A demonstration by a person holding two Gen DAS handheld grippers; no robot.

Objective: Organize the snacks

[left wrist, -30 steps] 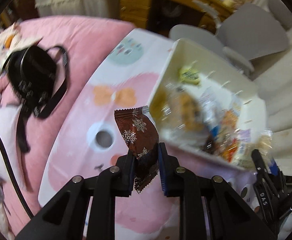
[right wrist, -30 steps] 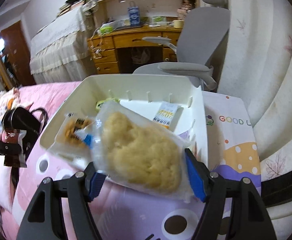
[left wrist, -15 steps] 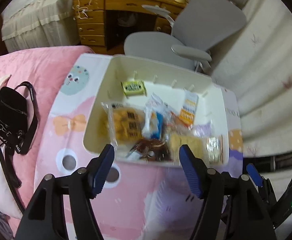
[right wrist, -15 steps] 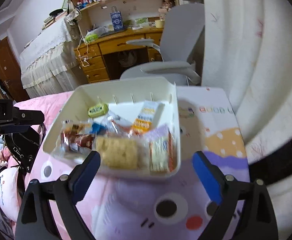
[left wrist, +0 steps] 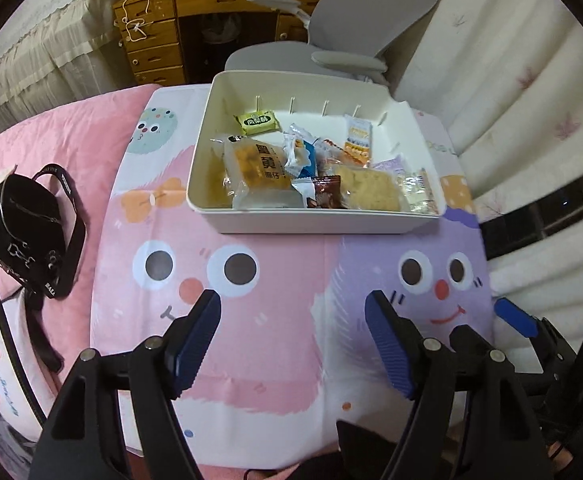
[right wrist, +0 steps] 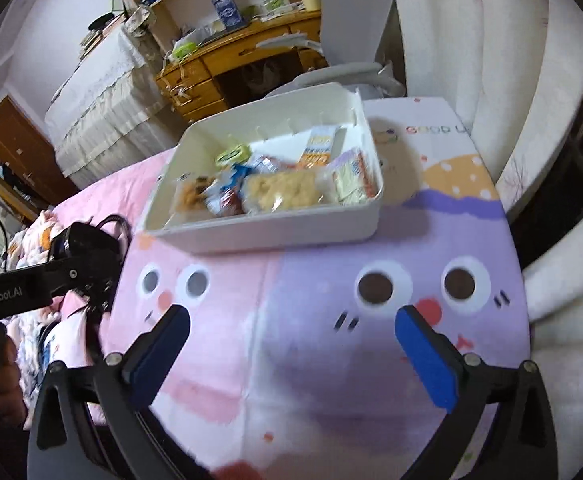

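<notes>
Both snack packets had left the tongs and lay in the white bin [left wrist: 319, 222] at the mat's far edge; left tongs [left wrist: 291, 336] were opening, empty. Right tongs [right wrist: 291, 336] were likewise opening, empty, the bin [right wrist: 267, 236] beyond.

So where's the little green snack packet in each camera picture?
Left wrist view: the green snack packet lies flat in the far-left part of the white bin, upper middle of the picture.
Right wrist view: the same packet sits at the bin's far side, left of centre, a bit blurry.
Shared landmark: the orange packet, to its right in both.
</notes>
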